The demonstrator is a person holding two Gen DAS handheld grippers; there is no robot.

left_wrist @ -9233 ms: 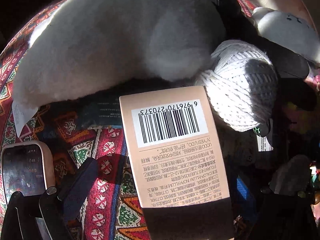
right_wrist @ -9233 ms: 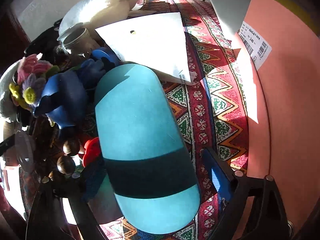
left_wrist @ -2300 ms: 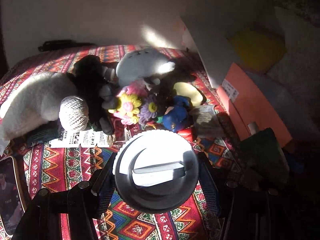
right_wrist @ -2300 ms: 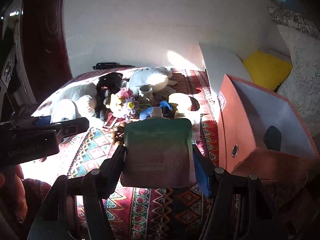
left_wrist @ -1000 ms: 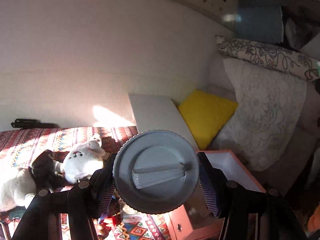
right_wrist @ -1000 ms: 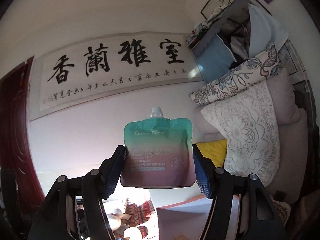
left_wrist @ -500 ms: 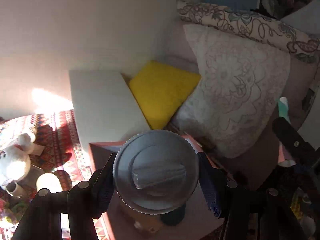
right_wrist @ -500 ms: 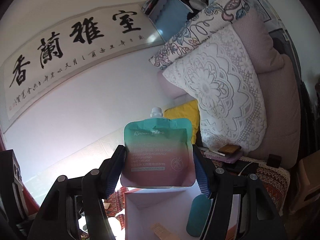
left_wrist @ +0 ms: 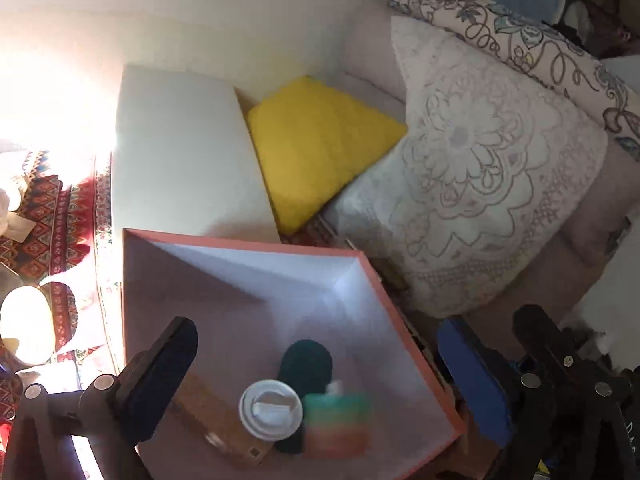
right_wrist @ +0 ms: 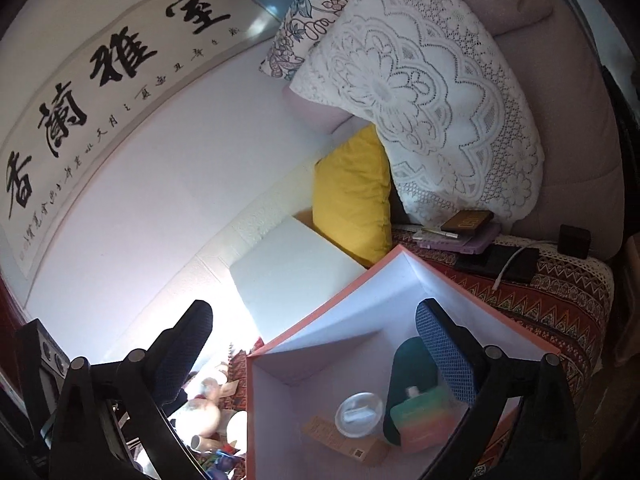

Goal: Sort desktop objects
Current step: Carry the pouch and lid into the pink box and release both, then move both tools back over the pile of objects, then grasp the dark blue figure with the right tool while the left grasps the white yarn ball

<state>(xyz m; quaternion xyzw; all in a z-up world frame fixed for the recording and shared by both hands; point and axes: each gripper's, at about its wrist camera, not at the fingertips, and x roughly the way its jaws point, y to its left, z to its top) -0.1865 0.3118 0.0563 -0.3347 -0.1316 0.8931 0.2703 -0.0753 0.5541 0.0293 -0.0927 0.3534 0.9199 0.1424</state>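
Note:
An open salmon-pink box (left_wrist: 248,243) (right_wrist: 320,312) with a white inside lies below both grippers. On its floor rest a white round jar (left_wrist: 270,410) (right_wrist: 359,409), a green-to-pink pouch (left_wrist: 337,424) (right_wrist: 424,416), a teal case (left_wrist: 306,364) (right_wrist: 408,368) and a tan carton (left_wrist: 218,420) (right_wrist: 340,438). My left gripper (left_wrist: 320,372) hangs open over the box with nothing between its fingers. Also over the box, my right gripper (right_wrist: 316,352) is open and holds nothing.
The box's white lid (left_wrist: 180,152) leans behind it, beside a yellow cushion (left_wrist: 316,144) and lace pillows (left_wrist: 480,184). Plush toys and small items lie on the patterned cloth (left_wrist: 44,208) at left. Books and cables (right_wrist: 472,232) sit right of the box.
Both grippers have opened. The white jar has left my left gripper and the pouch my right one; both now lie inside the box.

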